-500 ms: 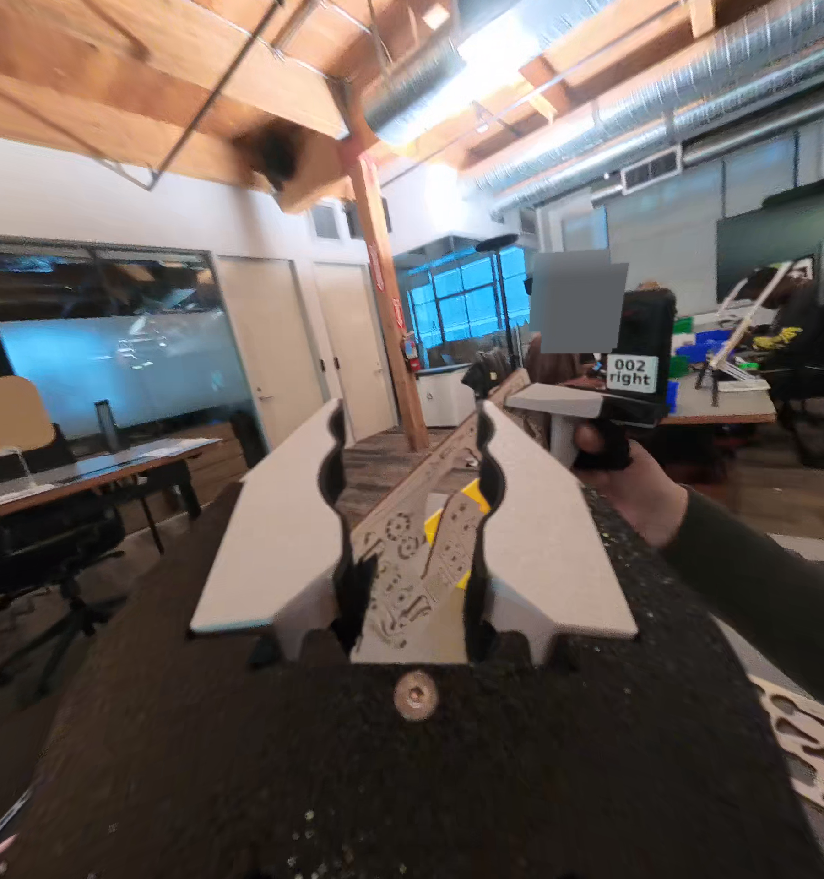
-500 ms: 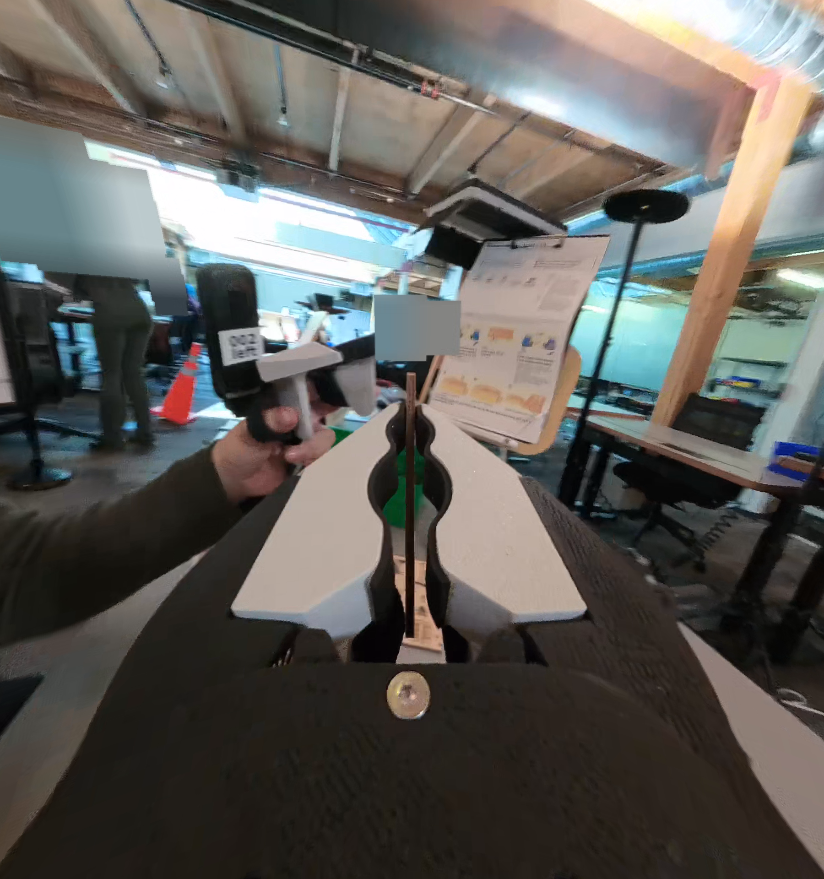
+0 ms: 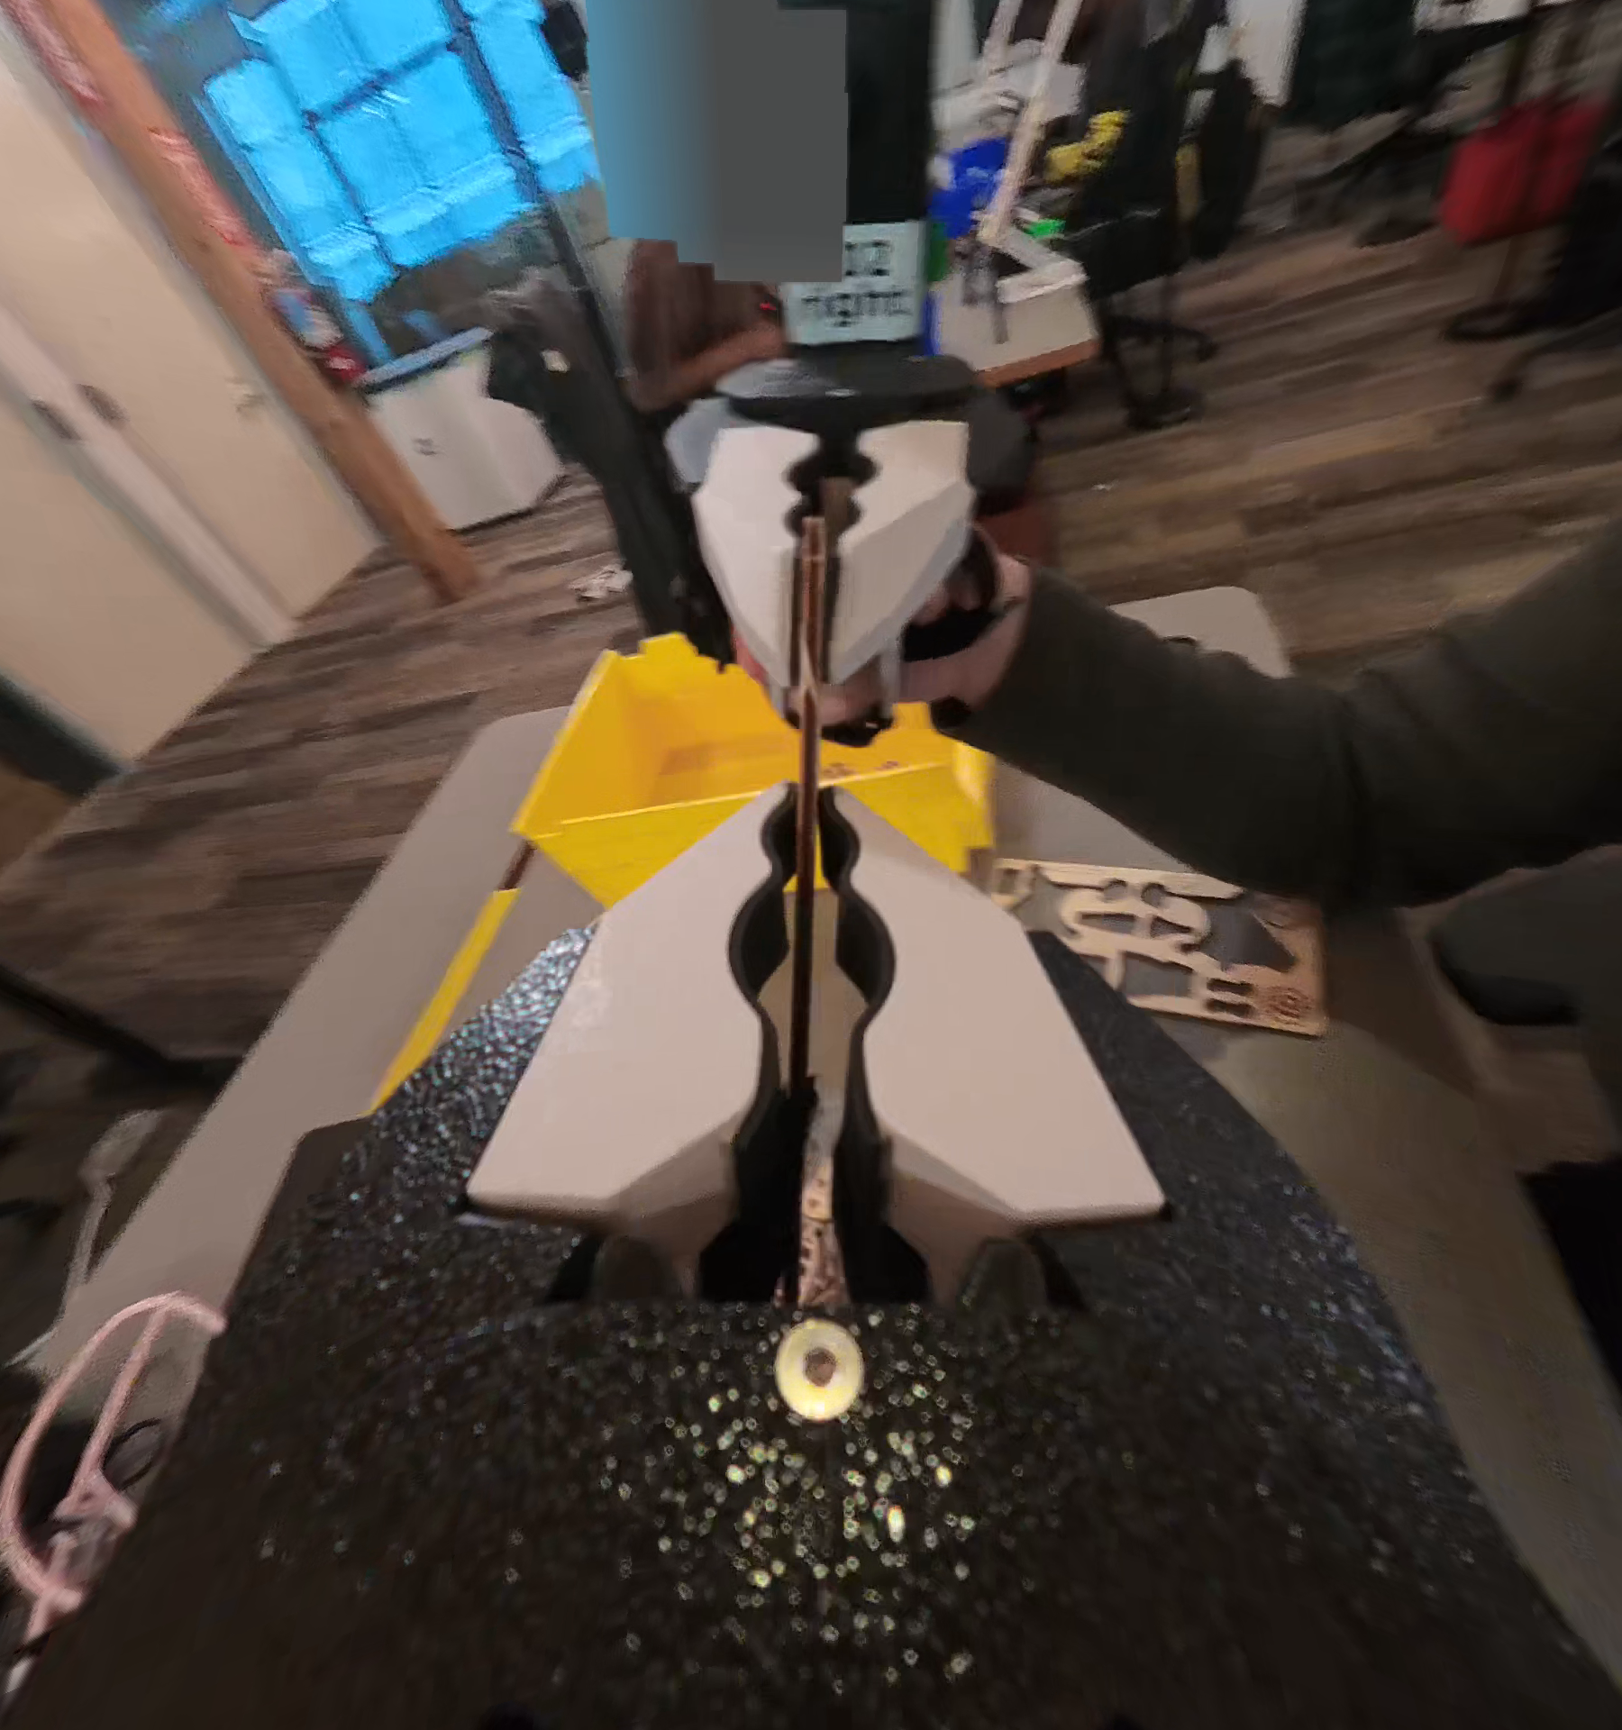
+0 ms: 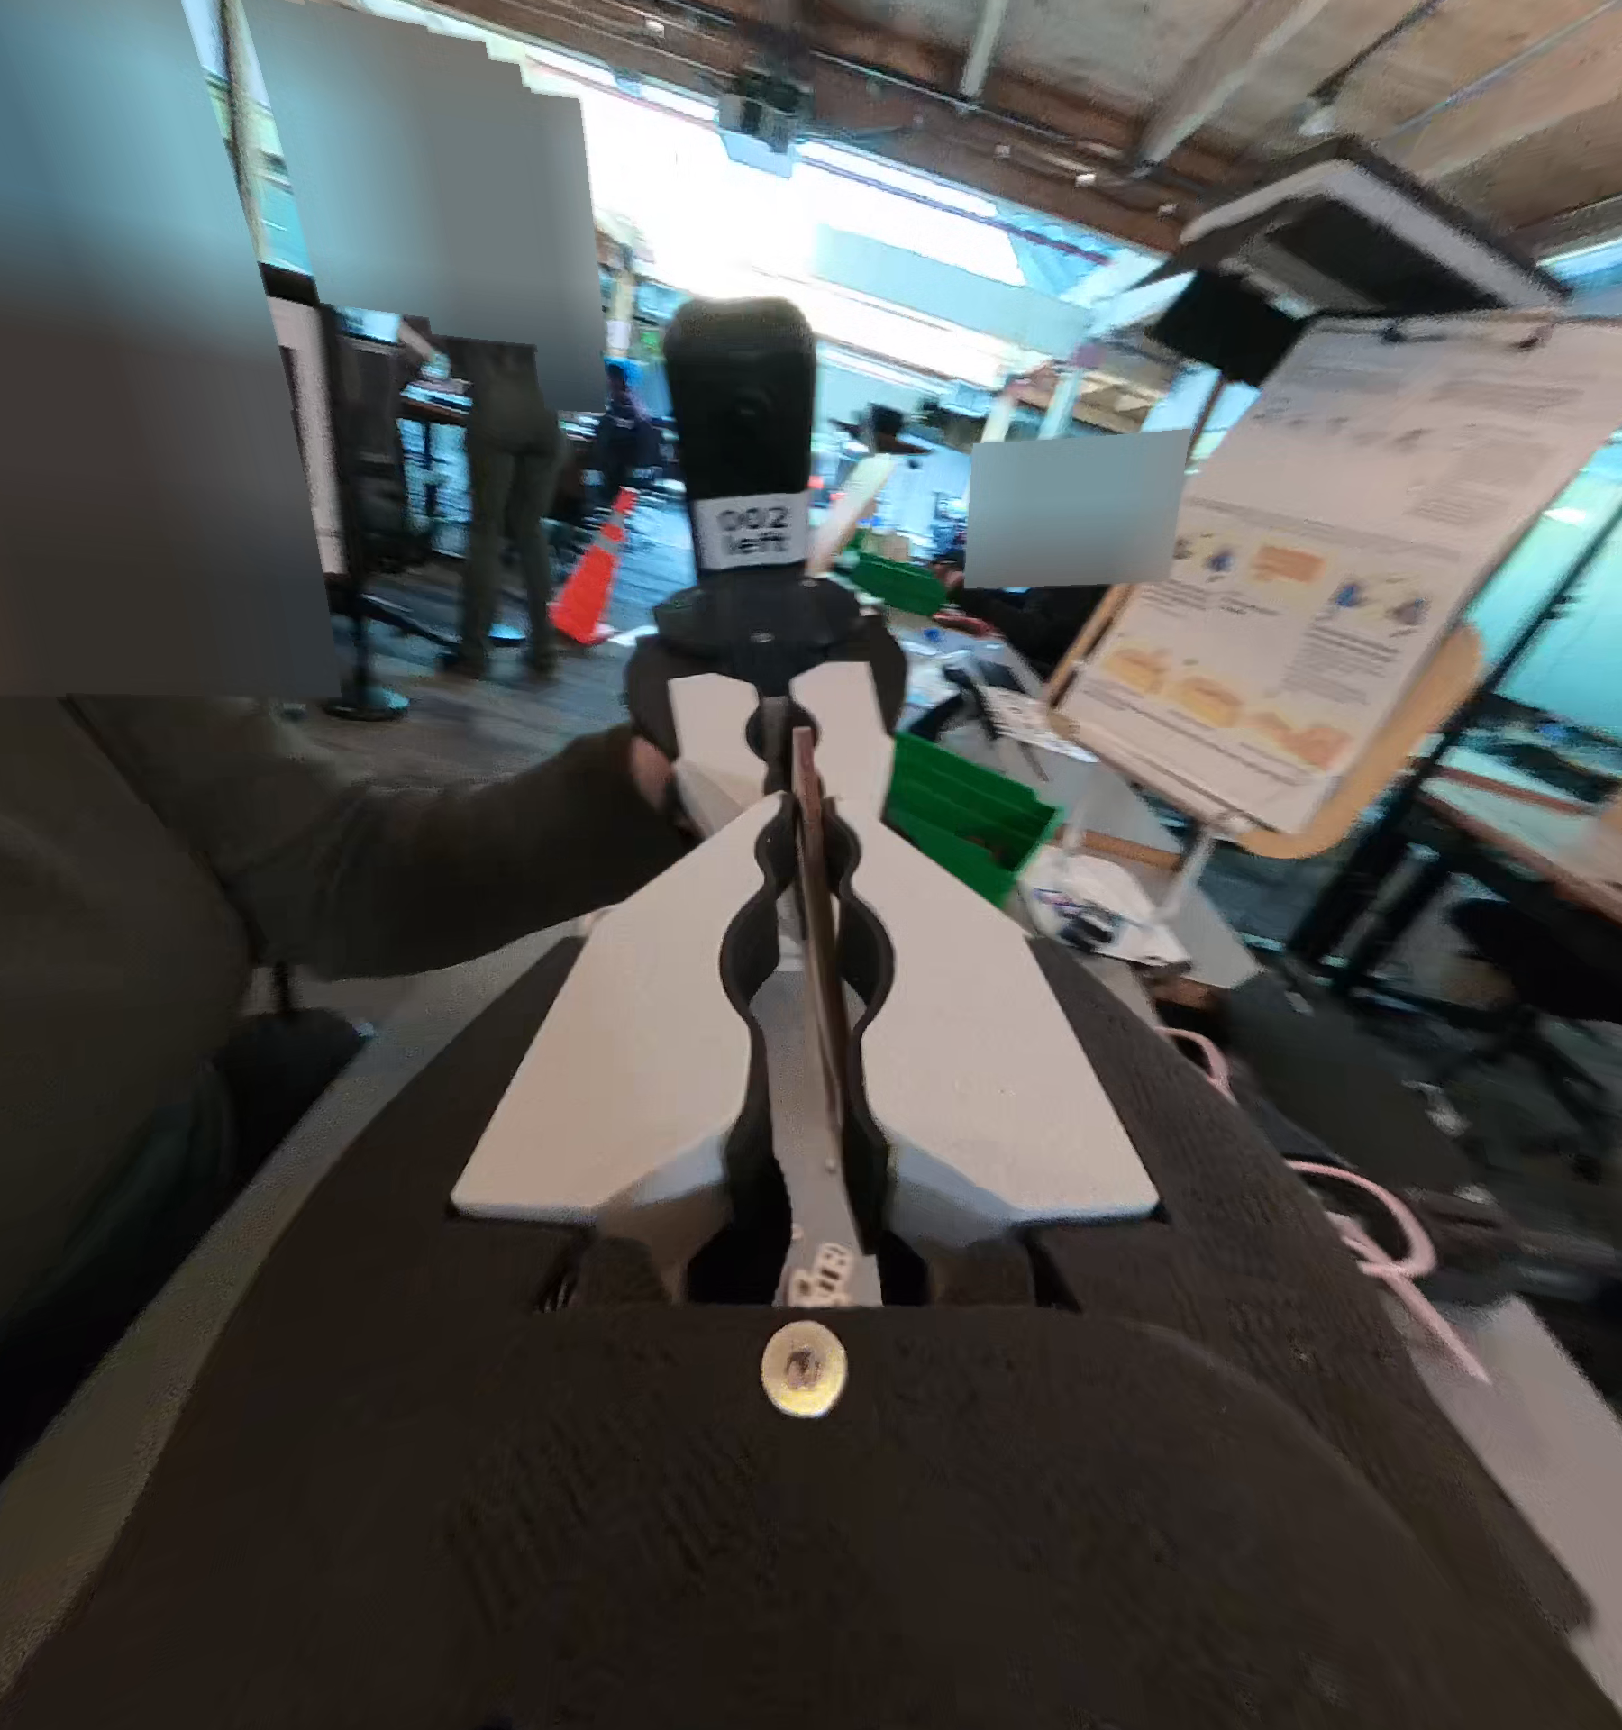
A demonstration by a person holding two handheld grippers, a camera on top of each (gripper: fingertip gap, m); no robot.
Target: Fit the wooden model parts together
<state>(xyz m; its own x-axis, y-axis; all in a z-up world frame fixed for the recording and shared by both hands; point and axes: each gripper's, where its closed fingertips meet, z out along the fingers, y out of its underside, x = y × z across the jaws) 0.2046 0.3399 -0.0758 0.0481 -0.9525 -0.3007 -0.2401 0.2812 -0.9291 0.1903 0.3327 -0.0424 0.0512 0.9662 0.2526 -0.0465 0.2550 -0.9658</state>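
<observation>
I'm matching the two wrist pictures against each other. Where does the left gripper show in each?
Left wrist view: left gripper fills the lower centre, shut on a thin wooden part.
Right wrist view: it faces the camera at upper centre.
Shared landmark: the grey table.

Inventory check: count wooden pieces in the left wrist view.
3: a thin piece in the left gripper, a second piece in the right gripper, a cut-out sheet on the table. More may be hidden.

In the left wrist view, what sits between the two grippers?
Only the thin wooden part, seen edge-on, bridges the gap from the left gripper to the right gripper. The yellow bin lies below, behind it.
</observation>
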